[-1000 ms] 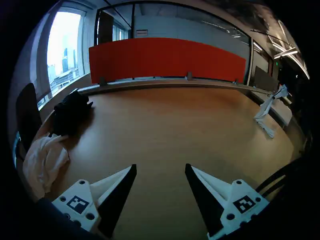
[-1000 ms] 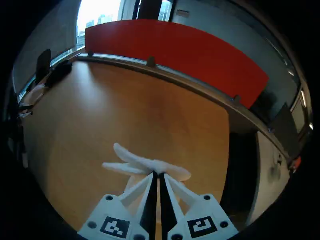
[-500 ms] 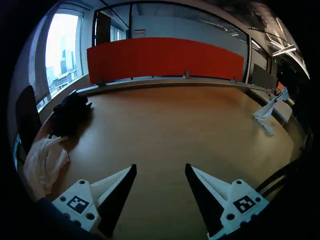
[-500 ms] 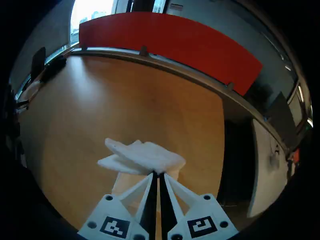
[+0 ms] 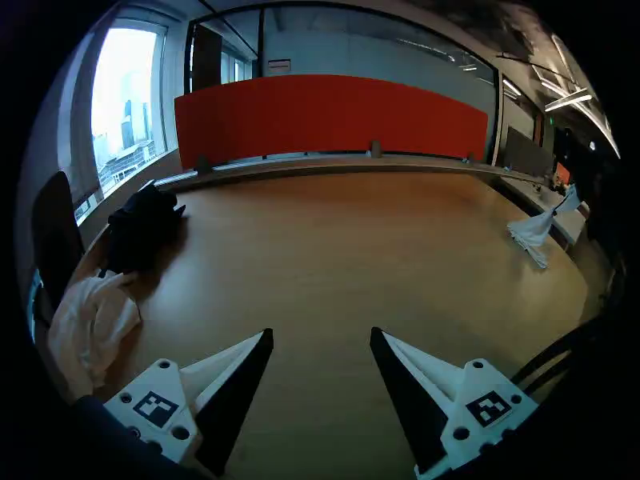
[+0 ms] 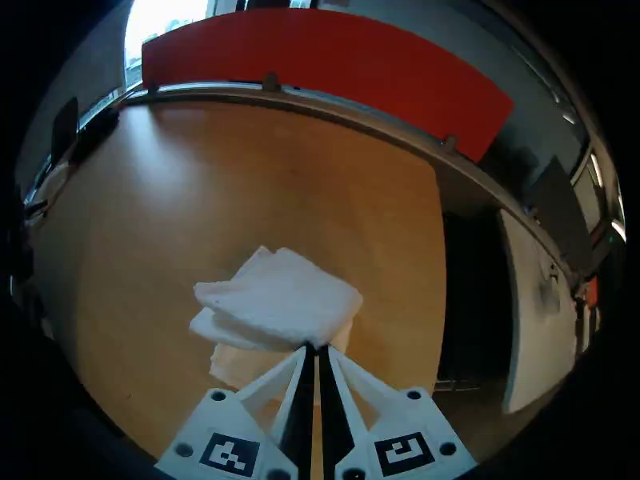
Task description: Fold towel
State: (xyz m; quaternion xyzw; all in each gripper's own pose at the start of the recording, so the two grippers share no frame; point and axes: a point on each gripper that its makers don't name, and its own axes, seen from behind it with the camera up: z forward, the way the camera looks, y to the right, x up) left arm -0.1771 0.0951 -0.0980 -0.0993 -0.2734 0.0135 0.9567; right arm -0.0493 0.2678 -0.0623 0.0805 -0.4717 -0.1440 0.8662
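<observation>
Left gripper (image 5: pixel 320 332): was held low over the table, its jaws standing wide apart with nothing between them.
Right gripper (image 6: pixel 318 348): its two fingers were drawn almost together and clamped on the near edge of the towel.
Towel (image 6: pixel 280 300): was white and doubled into several layers, spreading out ahead of the right gripper's fingertips and raised clear of the tabletop, where it cast a pale shadow. In the left gripper view it appeared small at the far right (image 5: pixel 532 232), hanging above the table's right-hand part.
Table (image 5: pixel 336 240): was a broad wooden surface, also seen in the right gripper view (image 6: pixel 200 200).
Red partition (image 5: pixel 328 112): stood upright along the table's far edge.
Black bundle (image 5: pixel 140 224): lay on the table at the left, near the window side (its nature could not be told).
Pale cloth (image 5: pixel 88 320): lay crumpled just in front of the black bundle, well apart from the towel.
Window (image 5: pixel 120 120): was bright, at the left beyond the table.
</observation>
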